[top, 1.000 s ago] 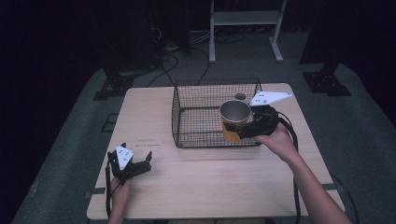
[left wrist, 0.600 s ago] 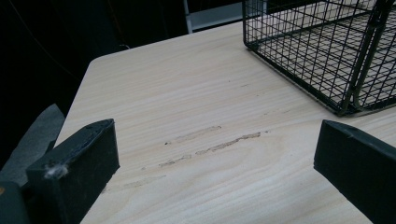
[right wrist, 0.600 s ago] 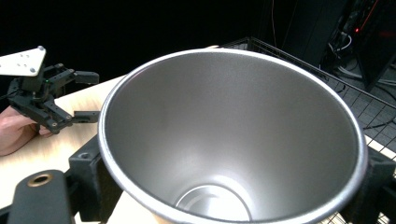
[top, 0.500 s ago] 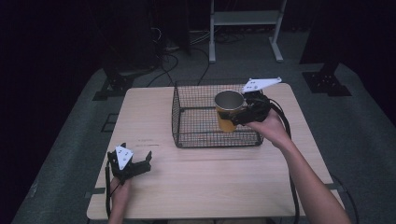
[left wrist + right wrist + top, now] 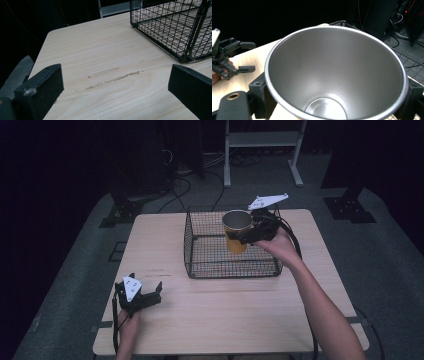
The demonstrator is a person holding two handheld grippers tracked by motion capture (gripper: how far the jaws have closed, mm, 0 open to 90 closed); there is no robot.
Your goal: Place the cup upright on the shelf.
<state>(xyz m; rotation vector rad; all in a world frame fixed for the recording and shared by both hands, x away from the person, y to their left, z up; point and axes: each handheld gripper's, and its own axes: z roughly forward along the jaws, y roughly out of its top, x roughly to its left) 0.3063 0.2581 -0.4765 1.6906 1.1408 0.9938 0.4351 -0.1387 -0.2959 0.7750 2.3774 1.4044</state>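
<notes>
On the left we see the left gripper [image 5: 145, 296] low over the near left part of the bench [image 5: 240, 320], its jaws spread wide with nothing between them. In the left gripper view, bare wood with a few pale scuff marks [image 5: 112, 77] lies ahead of the jaws, and the wire basket [image 5: 175, 27] stands ahead of them and off to their right, well apart from them.

Moving right, we come to that black wire basket [image 5: 200, 250] in the middle of the bench. The right gripper [image 5: 244, 234] hangs over the basket's far right part, and its jaws are clamped on a metal cup [image 5: 237, 231], yellow on the outside and plain steel within. The cup is upright with its open mouth up, raised clear of the basket floor; in the high view its lower part sits within the basket's outline.

In the right gripper view we look straight down into the cup [image 5: 337, 75], with a black pad [image 5: 259, 95] pressed against its wall on either side. Beyond the cup's left rim the left gripper [image 5: 242, 57] shows far off on the bench.
</notes>
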